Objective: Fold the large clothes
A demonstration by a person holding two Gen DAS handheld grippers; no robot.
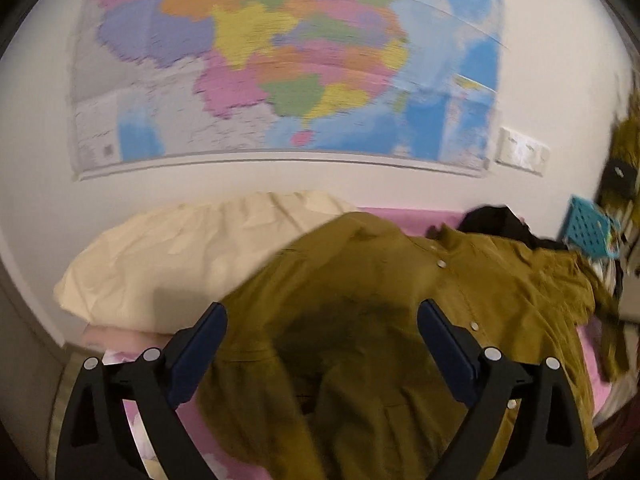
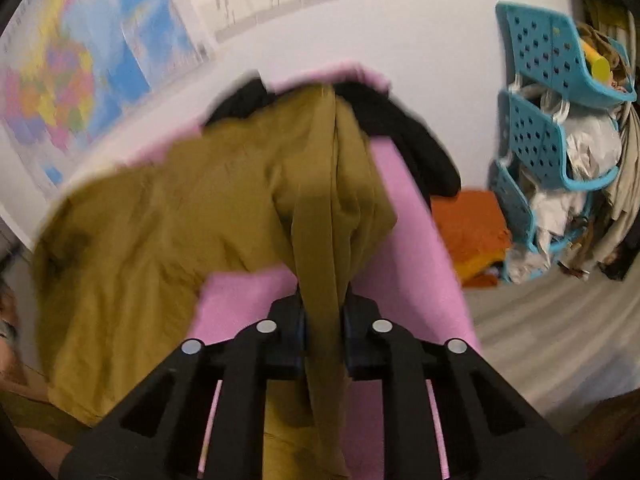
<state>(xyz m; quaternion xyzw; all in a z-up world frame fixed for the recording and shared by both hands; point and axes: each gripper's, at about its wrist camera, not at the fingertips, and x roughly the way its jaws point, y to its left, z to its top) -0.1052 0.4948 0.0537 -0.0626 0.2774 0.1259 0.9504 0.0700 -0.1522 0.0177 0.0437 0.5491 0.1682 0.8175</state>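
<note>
An olive-green button shirt (image 1: pixel 380 300) lies spread over a pink bed sheet (image 1: pixel 408 216). My left gripper (image 1: pixel 322 320) is open just above the shirt's middle, its jaws wide apart and empty. In the right wrist view the same shirt (image 2: pixel 168 220) drapes over the pink sheet (image 2: pixel 404 208). My right gripper (image 2: pixel 323 320) is shut on a bunched fold of the shirt, which hangs down between the fingers.
A cream pillow (image 1: pixel 180 252) lies at the bed's left end under a wall map (image 1: pixel 280 60). A black garment (image 2: pixel 400 128) sits at the bed's far end. A blue stacked basket rack (image 2: pixel 548 120) and orange cloth (image 2: pixel 468 228) stand beside the bed.
</note>
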